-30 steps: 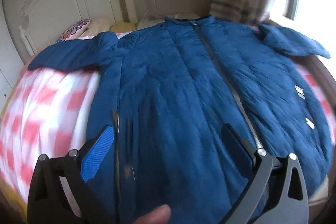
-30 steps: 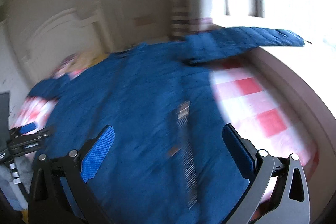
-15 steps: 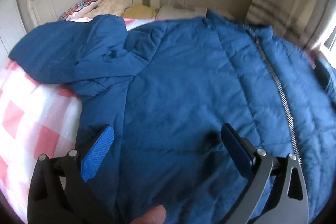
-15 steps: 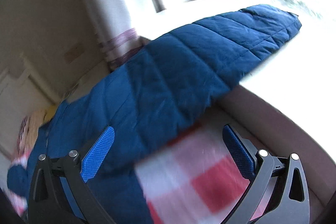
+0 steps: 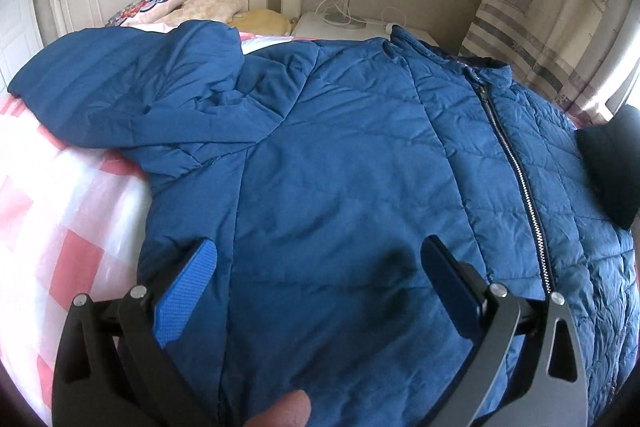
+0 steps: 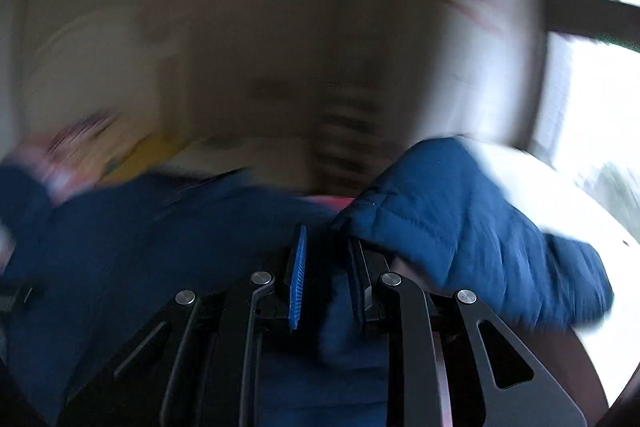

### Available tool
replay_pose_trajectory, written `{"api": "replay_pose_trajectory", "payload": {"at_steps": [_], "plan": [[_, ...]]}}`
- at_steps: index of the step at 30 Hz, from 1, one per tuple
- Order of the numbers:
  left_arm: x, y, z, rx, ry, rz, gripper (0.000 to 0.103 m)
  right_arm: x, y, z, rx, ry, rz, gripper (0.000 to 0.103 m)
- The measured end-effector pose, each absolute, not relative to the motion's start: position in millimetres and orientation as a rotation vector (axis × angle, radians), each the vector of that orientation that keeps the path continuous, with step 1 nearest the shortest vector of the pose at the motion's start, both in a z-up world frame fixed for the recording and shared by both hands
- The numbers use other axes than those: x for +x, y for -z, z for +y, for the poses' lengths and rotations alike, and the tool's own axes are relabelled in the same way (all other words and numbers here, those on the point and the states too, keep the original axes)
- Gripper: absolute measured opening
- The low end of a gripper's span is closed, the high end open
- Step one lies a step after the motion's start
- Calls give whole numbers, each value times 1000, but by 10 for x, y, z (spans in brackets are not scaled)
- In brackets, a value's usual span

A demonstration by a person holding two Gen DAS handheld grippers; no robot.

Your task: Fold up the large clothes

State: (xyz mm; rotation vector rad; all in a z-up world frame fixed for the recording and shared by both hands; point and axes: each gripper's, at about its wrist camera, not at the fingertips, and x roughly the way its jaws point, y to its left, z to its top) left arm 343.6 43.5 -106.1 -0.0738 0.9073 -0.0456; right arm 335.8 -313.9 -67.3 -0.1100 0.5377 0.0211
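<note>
Right gripper (image 6: pixel 324 267) has just been closing, jaws now nearly together and pinching blue fabric of the jacket (image 5: pixel 352 163) beside its bunched right sleeve (image 6: pixel 472 227); view is heavily blurred. Left gripper (image 5: pixel 320 275) is hovering spread wide above the jacket's near left front, gripping nothing. Jacket is lying zipped, front up, across the pink checked bedsheet (image 5: pixel 60 227), left sleeve (image 5: pixel 120 87) lying out to the far left, pillows (image 5: pixel 188 3) sitting beyond.
</note>
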Motion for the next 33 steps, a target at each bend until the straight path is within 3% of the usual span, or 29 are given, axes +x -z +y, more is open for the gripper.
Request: {"api": "replay_pose_trajectory", "payload": {"at_steps": [3,5,6,8,9,14,18,24,30,31,32,33], "plan": [[3440,1062,434,-73,45,908,101,3570,1195,-2653,-183,-135,788,24],[3432,1067,432,-70,45,908,101,3554,1340,-2515,-239,-129,839,33],[3434,1069,433,-70,44,908,101,3509,1291,-2533,-230,-130,833,40],[3435,1068,438,-73,46,907,101,3439,1181,-2771,-58,-219,870,75],[3434,1068,440,-74,46,907,101,3425,1137,-2860,-4,-229,875,82],[3433,1073,436,-66,42,908,101,2709,820,-3826,367,-145,708,80],[3454,1094,374,-23,20,924,101,2372,981,-4757,754,-40,684,80],[3481,1130,281,52,-16,947,101,2419,1333,-5168,909,69,743,80],[3485,1136,283,55,-19,954,101,2643,1530,-5208,1016,177,654,79],[3486,1139,280,52,-20,955,101,2692,1525,-5214,1006,185,650,69],[3496,1140,278,49,-22,958,101,2731,1488,-5195,980,198,644,48],[3498,1142,276,46,-26,959,101,2735,1404,-5152,939,212,612,43]]}}
